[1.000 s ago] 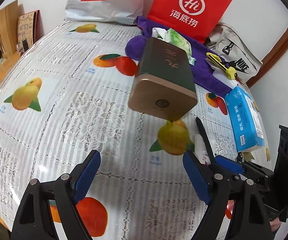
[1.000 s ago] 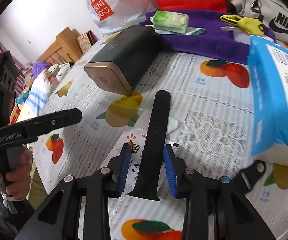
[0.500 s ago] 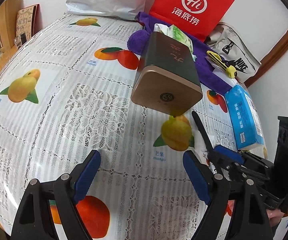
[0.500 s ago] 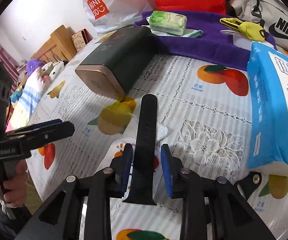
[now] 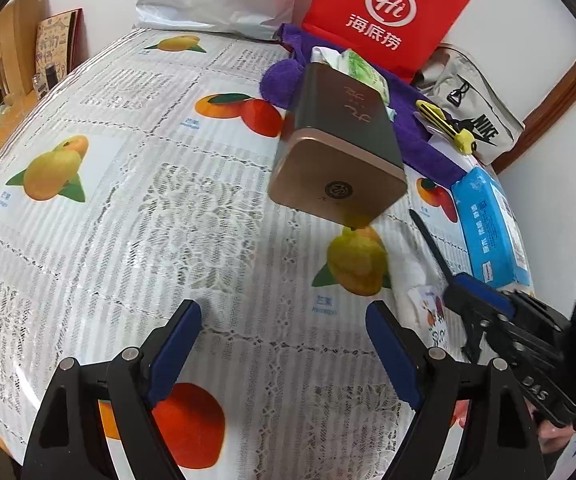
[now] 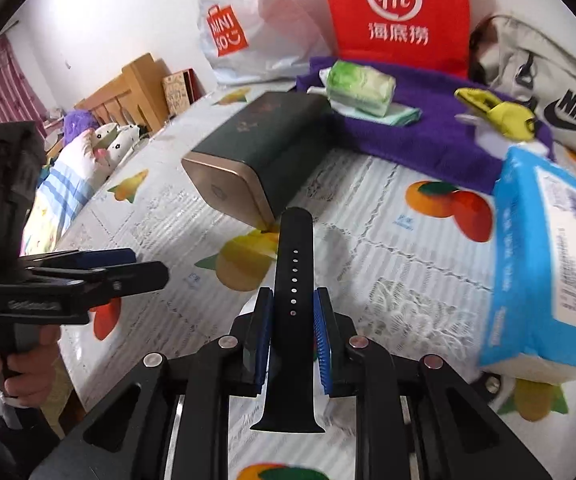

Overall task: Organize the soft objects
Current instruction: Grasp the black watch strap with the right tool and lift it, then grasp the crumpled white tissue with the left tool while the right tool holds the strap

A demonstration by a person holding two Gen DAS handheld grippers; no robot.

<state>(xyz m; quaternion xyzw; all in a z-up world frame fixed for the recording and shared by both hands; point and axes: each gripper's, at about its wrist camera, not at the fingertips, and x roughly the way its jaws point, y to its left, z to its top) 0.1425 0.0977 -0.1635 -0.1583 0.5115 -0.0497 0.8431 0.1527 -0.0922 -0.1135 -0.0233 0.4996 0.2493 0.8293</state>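
Observation:
A black watch strap [image 6: 293, 280] with a row of small holes stands between the blue pads of my right gripper [image 6: 293, 295]. The jaws are closing and the pads press on its two edges. In the left wrist view the strap [image 5: 428, 236] sticks up at a slant from the right gripper [image 5: 476, 296], off the tablecloth. My left gripper [image 5: 283, 312] hangs open over bare cloth with nothing between its fingers, to the left of the strap. A purple towel [image 6: 428, 132] at the back carries a green tissue pack [image 6: 360, 86].
A dark green tin with a gold end [image 5: 340, 152] lies just beyond the strap. A blue tissue pack [image 6: 544, 264] lies on the right, a white packet [image 5: 420, 296] under the right gripper. A yellow cutter [image 6: 500, 110], a red bag [image 6: 400, 12], a white bag and a grey bag line the back.
The right gripper's pads have drawn in onto the strap and it has risen a little with the strap. The left gripper has stayed open and in place.

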